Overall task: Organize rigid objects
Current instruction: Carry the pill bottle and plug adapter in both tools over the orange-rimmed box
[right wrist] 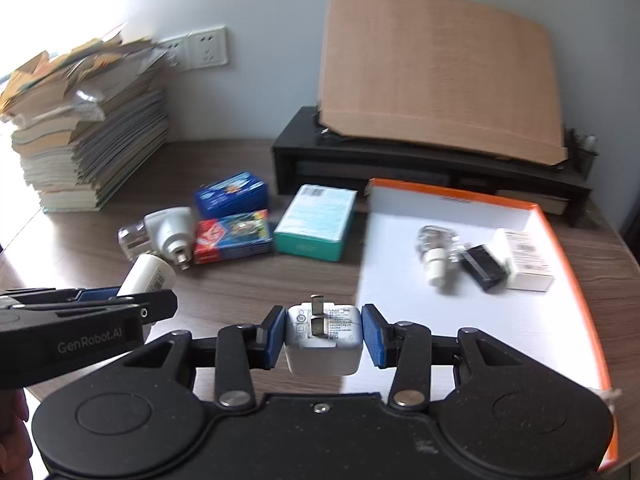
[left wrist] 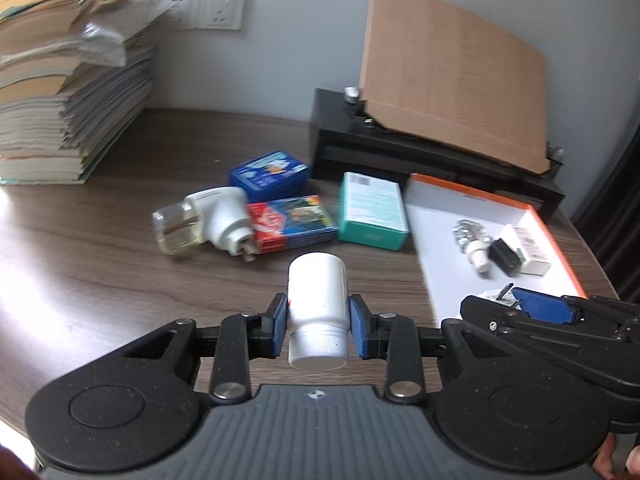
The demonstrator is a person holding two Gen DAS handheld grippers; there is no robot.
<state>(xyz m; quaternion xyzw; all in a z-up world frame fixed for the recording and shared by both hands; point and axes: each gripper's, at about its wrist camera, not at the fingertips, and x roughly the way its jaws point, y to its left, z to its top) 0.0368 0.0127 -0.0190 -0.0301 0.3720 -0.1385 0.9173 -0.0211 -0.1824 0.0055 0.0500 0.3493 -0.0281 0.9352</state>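
My left gripper (left wrist: 318, 320) is shut on a white pill bottle (left wrist: 318, 300), cap toward the camera, held above the wooden desk; the bottle also shows in the right wrist view (right wrist: 146, 276). My right gripper (right wrist: 323, 332) is shut on a white plug charger (right wrist: 323, 336), prongs up, at the near left edge of the orange-rimmed white tray (right wrist: 460, 320). The tray holds a small glass bottle (right wrist: 436, 252), a black block (right wrist: 484, 266) and a white box (right wrist: 524, 260). The right gripper shows in the left wrist view (left wrist: 540, 310).
On the desk (left wrist: 120, 248) lie a plug-in vaporizer with liquid bottle (left wrist: 204, 220), a blue box (left wrist: 270, 170), a red and blue box (left wrist: 292, 222) and a teal box (left wrist: 372, 210). A paper stack (left wrist: 60, 100) stands far left. A black stand (left wrist: 400, 148) with a cardboard sheet (left wrist: 452, 72) is behind.
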